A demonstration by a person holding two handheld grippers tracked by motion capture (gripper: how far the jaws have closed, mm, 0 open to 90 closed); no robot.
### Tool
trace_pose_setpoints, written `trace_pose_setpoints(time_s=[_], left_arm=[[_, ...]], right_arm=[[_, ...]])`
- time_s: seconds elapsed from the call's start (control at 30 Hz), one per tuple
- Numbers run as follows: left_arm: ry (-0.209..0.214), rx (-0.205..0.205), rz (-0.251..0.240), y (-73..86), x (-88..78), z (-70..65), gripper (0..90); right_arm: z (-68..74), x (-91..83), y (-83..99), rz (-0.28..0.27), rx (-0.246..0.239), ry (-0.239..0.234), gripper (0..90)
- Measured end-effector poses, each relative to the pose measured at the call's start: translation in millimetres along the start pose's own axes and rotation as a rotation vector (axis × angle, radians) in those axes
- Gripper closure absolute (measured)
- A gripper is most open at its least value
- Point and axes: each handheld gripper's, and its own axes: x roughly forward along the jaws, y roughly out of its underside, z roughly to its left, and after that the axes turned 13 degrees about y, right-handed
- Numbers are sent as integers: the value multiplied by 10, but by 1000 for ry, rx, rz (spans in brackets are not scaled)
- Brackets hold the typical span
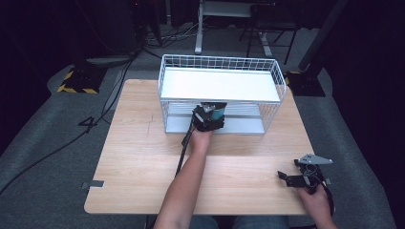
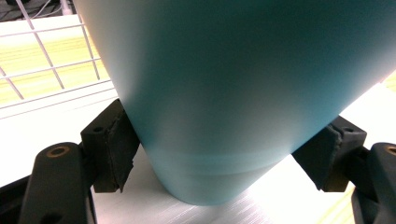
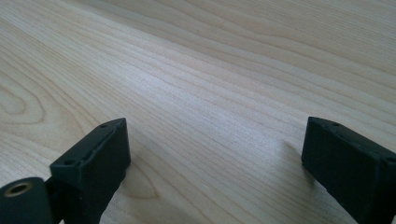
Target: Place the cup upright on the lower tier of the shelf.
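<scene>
1 teal cup [image 2: 224, 102] clamped in left gripper [image 2: 219, 154]; 1 wire rack [image 1: 282, 81].

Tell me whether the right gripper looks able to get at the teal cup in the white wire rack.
Probably not: the left gripper clamps the teal cup; the right gripper rests far off.

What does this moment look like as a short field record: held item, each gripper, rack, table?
held item: teal cup, clamped by the left gripper
item position: at the lower shelf of the white wire rack; contact with the shelf cannot be told
left gripper: shut on the cup, pads pressing both sides
right gripper: open, nothing between the jaws, low over the wooden table near its right front corner
rack top shelf: bare
</scene>
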Motion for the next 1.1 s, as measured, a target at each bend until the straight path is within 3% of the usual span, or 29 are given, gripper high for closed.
trace_pose_setpoints(time_s=[0.4,0.7,0.8,1.0,1.07,1.1], left_arm=[[2,30,22,-3,7,-17,229],[-4,-10,9,-12,-17,-1,151],[-3,4,10,-22,-46,-22,137],[7,-6,5,-39,-106,-50,92],[-21,-11,2,-37,-154,-76,89],[12,8,4,-29,-201,-76,87]], right_arm=[[0,0,0,0,0,0,80],[0,0,0,0,0,0,80],[0,0,0,0,0,0,80],[0,0,0,0,0,0,80],[0,0,0,0,0,0,80],[0,0,0,0,0,0,80]])
